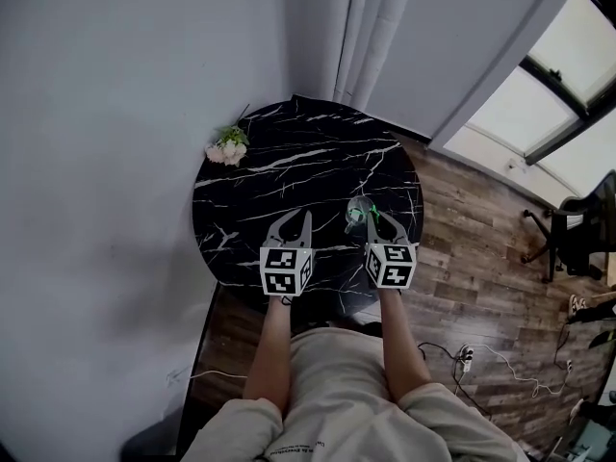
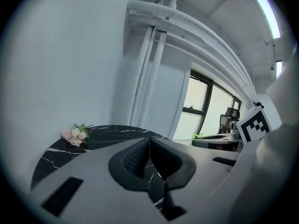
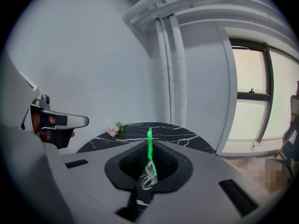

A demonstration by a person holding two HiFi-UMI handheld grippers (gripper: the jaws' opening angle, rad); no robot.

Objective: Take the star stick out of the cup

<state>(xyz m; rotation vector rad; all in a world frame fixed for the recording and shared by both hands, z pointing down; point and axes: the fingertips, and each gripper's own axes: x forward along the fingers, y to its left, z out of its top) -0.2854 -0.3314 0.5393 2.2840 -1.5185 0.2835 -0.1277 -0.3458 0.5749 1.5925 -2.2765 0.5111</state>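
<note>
The step in hand looks like the pull itself: the right hand-held gripper (image 3: 149, 148) has its jaws drawn nearly together on the thin bright-green plastic star stick (image 3: 149, 139), which stands upright between the dark ribbed pads. Just under the grip a clear, glassy shape shows through the gap, but I cannot tell whether it is part of the stick or the cup seen beyond. In the head view the small clear cup (image 1: 356, 217) stands on the round black marble tabletop (image 1: 289, 162) near its right edge, with green showing at its mouth, so I judge the stick's lower end is not yet out. The left hand-held gripper (image 2: 148, 141) is closed on nothing – only the tabletop shows past its tips – and it hovers near the front edge, well apart from the cup. A small bunch of pink flowers (image 1: 227, 147) lies at the far left edge, out of the way. The next move calls for a straight upward draw with the pinch unchanged until the stick clears the rim – any sideways drag could tip so light a cup, which the free left hand-held gripper could steady.
</note>
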